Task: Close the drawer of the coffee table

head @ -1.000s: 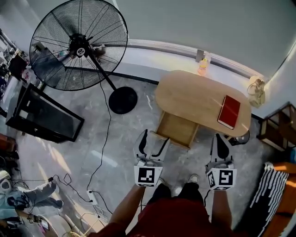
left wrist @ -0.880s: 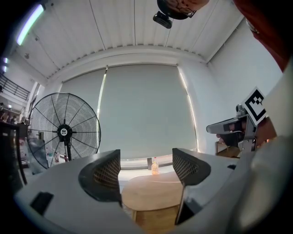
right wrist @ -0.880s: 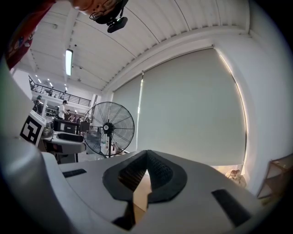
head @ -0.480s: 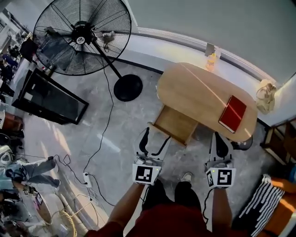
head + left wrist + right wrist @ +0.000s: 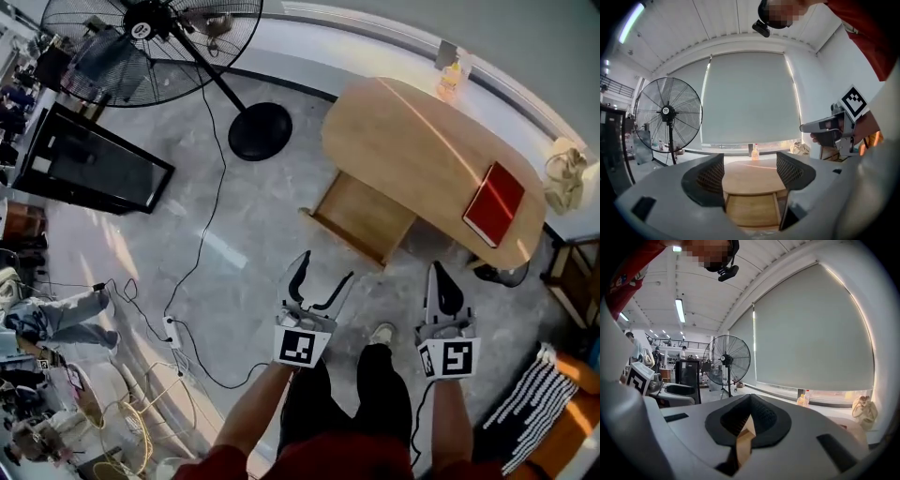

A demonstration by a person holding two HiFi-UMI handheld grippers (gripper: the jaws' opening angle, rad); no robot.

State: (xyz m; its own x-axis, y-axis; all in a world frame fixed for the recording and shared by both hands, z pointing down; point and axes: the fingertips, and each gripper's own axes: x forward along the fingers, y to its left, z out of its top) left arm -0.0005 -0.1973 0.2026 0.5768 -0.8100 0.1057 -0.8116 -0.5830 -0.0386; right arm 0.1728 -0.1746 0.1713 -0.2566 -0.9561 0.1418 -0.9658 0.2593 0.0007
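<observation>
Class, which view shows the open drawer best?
Head view: the whole drawer shows, pulled out of the coffee table. Left gripper view frames it between open jaws; right gripper view, only a wood sliver.

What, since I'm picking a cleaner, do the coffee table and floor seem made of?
Coffee table: likely light wood or veneer, matte; even tan with faint grain. Floor: probably polished stone or concrete; grey, mottled, with glossy light reflections.

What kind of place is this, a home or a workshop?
Likely a workshop or lab: a big pedestal fan, a power strip lying on the bare floor, near a coffee table with its drawer open.
</observation>
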